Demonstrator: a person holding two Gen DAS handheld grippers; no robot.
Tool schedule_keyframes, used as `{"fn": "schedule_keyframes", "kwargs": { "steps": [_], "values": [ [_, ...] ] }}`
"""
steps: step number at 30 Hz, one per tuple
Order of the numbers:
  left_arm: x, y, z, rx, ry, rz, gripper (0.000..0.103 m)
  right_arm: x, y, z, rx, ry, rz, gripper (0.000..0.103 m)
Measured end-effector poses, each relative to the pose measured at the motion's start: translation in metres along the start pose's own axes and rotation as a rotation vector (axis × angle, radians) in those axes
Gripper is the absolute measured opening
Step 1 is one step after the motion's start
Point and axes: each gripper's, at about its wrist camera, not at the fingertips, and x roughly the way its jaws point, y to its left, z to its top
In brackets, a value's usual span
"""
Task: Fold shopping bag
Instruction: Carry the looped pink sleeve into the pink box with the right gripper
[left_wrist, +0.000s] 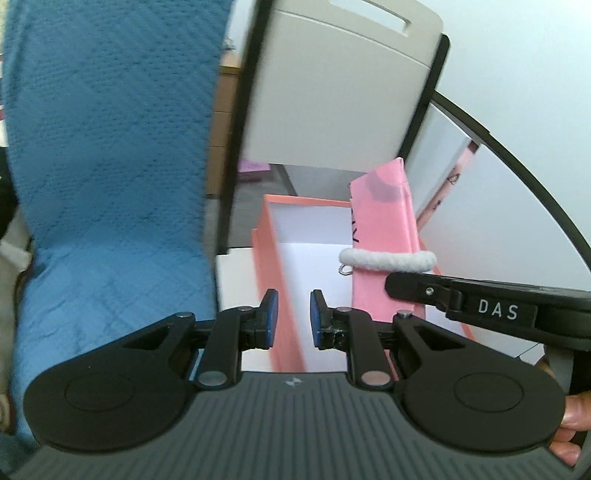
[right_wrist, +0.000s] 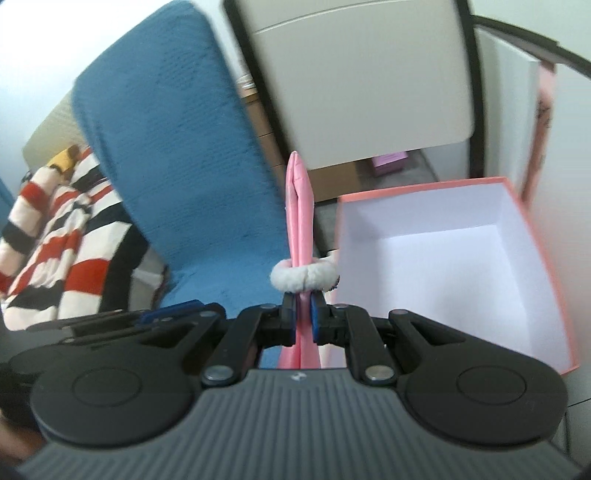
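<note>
While clamped edge-on, shopping bag (right_wrist: 301, 206), right gripper (right_wrist: 303, 317)

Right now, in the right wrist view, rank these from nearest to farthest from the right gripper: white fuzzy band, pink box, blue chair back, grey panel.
1. White fuzzy band: just beyond the right gripper, around the folded pink bag in its jaws.
2. Pink box: open, to the right.
3. Blue chair back: to the left; close to the box's rank, hard to call.
4. Grey panel: farthest, top.
</note>
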Motion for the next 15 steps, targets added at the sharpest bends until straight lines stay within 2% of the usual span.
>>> {"fn": "schedule_keyframes", "kwargs": {
  "steps": [10,15],
  "values": [
    [0.081,-0.046,0.016,0.052,0.08,-0.053,0.021,0.017,-0.069,0.008,0.045,0.024,-0.117,0.011],
    [0.118,-0.054,0.012,0.062,0.126,-0.056,0.021,0.034,-0.094,0.004,0.033,0.045,-0.191,0.011]
  ]
}}
